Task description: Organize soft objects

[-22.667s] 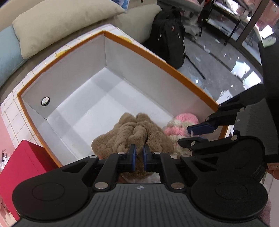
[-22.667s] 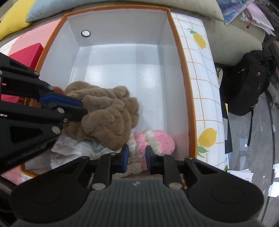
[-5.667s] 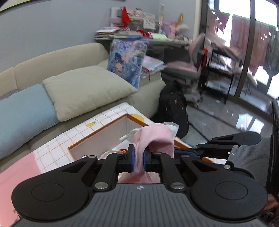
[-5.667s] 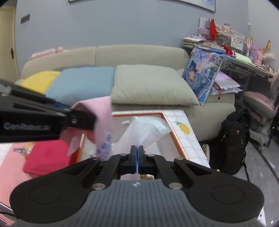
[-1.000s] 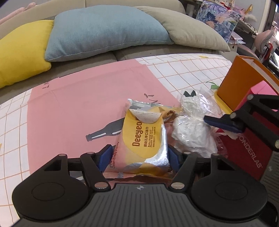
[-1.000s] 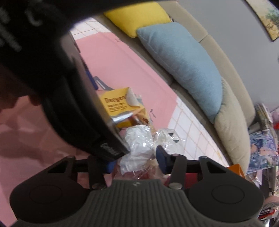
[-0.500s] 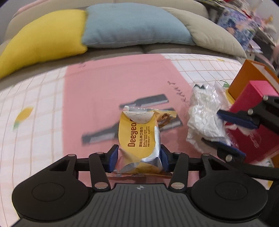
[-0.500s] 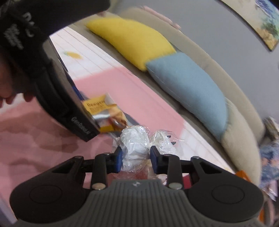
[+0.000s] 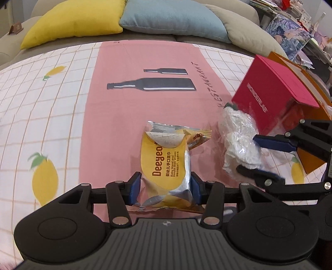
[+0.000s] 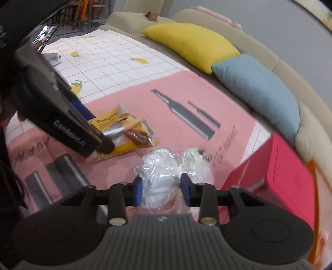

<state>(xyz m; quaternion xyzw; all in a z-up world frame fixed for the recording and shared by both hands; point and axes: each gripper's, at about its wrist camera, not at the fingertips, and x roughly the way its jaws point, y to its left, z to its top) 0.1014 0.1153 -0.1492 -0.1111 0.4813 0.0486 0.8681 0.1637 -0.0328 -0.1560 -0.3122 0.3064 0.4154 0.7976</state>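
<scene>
Left tongs: the left tongs (image 9: 165,190) are closed partway on the near end of a yellow-and-silver wet wipes pack (image 9: 166,164), both blue pads pressed against its sides — the pack printed "Deeyeo".
Wet wipes pack: it lies lengthwise on the pink mat (image 9: 145,87), its torn top flap pointing away from the camera; in the right wrist view the same pack (image 10: 116,133) shows beyond the black body of the left tongs (image 10: 99,133).
Right tongs: the right tongs (image 10: 161,192) straddle a crumpled clear plastic bundle (image 10: 164,176) with white material inside; the blue pads sit at its flanks, and whether they squeeze it or only touch it cannot be told.
Plastic bundle: seen from the left wrist, the bundle (image 9: 238,145) lies just right of the wet wipes pack, between the fingers of the right tongs (image 9: 255,160) and beside a red box (image 9: 274,93).
Red box: it stands at the right end of the mat, with an orange box (image 9: 311,162) directly behind it.
Worktop: a white grid cloth with lemon prints (image 9: 43,176) covers the worktop; the pink mat, printed with dark bottle shapes (image 9: 151,84), lies across the cloth's middle.
Background: a sofa runs along the far edge, carrying a yellow cushion (image 9: 72,18), a blue cushion (image 9: 172,16) and a beige cushion (image 9: 249,31) — side by side.
</scene>
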